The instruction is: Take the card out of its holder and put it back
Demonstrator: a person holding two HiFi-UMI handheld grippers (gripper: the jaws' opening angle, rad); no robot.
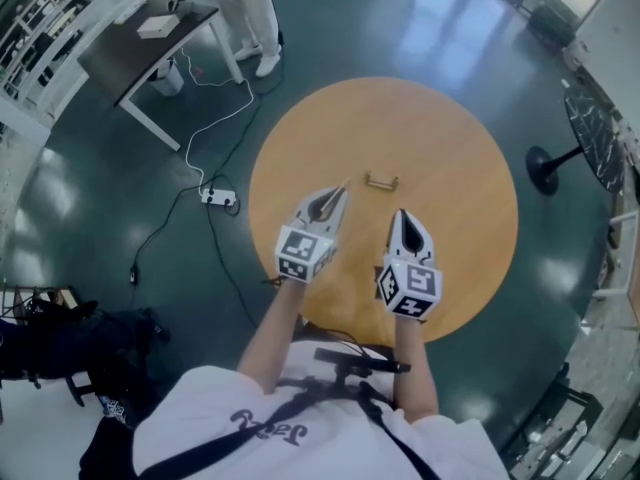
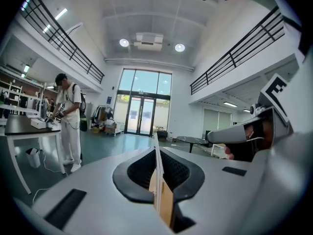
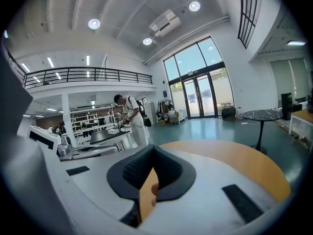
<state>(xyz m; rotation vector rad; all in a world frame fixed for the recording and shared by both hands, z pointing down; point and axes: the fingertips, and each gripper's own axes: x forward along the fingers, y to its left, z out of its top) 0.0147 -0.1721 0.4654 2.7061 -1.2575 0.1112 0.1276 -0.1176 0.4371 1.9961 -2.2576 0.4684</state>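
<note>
Head view alone: holder [image 1: 381,180] on table [image 1: 460,203]

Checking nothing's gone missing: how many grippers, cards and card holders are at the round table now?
White two-jaw grippers: 2, left gripper and right gripper
Thin white card, in left gripper: 1
Small tan card holder: 1
Total: 4

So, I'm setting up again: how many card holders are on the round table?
1: the card holder near the middle of the round table, just beyond the left gripper and right gripper. Those could hide another beneath them.
</note>
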